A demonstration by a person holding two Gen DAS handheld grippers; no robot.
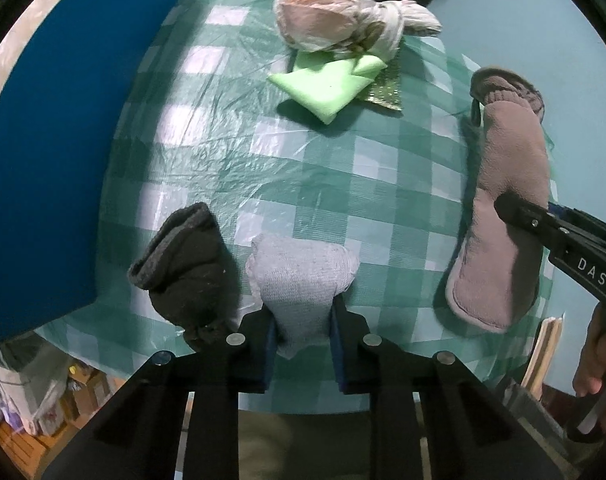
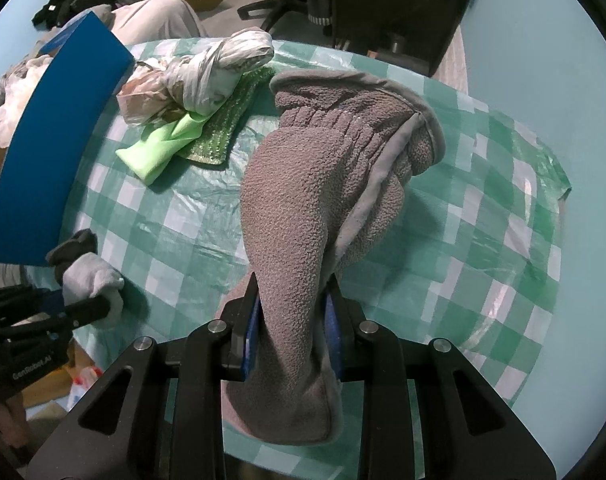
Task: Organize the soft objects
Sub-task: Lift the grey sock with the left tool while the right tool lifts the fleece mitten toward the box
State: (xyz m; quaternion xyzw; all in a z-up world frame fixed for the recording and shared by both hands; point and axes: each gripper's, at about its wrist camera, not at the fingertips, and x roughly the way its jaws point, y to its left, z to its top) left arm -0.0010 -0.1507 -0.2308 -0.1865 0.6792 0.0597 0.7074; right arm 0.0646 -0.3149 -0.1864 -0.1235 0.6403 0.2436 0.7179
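While both grippers are clamped on cloth, the stock on the checked tablecloth [image 1: 303, 168] runs as follows, largest first.

Blue box [image 1: 55, 152]: stands at the left edge of the table, its wall just beside the dark sock; its inside is not visible.

Grey fleece mitten [image 2: 303, 208]: a long, thick piece, pinched near one end by the right gripper [image 2: 291, 328], jaws nearly together with the fleece bunched between the blue pads. Its cuff end sags toward the cloth; whether it still touches cannot be told. Risk: the free end is heavy, so a quick swing could drag the fleece out of the narrow pinch.

Knotted plastic bag [image 1: 335, 16]: far side of the table, lying partly on the green items.

Light green cloth [image 1: 327, 88]: folded, overlapping a glittery green pad [image 1: 383, 94].

Dark sock [image 1: 187, 268]: crumpled, touching or just beside the light grey sock.

Light grey sock [image 1: 303, 276]: near edge of the table, held at its near end by the left gripper [image 1: 303, 332], jaws narrowed onto it. Risk: lifting may snag the dark sock alongside and pull it off the table edge.
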